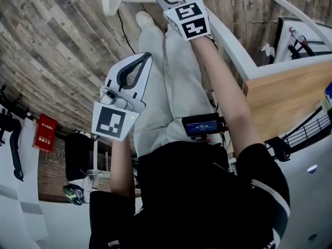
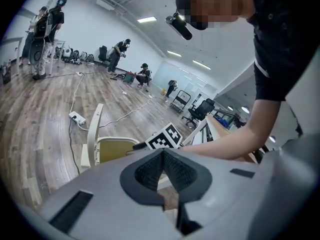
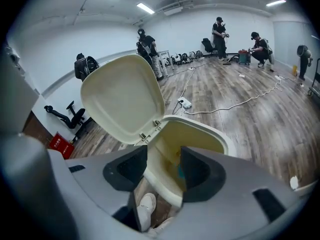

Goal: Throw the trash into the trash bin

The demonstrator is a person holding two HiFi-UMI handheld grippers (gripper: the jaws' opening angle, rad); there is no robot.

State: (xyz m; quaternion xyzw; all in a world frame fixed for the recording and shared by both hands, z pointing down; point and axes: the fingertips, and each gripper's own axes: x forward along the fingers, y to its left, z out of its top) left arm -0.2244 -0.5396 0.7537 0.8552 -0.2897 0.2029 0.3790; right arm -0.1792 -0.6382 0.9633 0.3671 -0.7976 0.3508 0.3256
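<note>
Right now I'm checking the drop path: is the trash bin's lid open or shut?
Open: the lid stands tipped up on its hinges above the trash bin.

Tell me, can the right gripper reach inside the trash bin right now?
Probably yes. The lid stands flipped up, and the trash bin gapes open just beyond the right gripper, whose jaws are apart and empty. Nothing sits between them.

The cream trash bin point(image 3: 215, 139) stands on the wood floor point(image 3: 260, 114), its lid point(image 3: 122, 96) tipped up open. 1 small blue-green bit point(image 3: 180, 173) lies inside.
</note>
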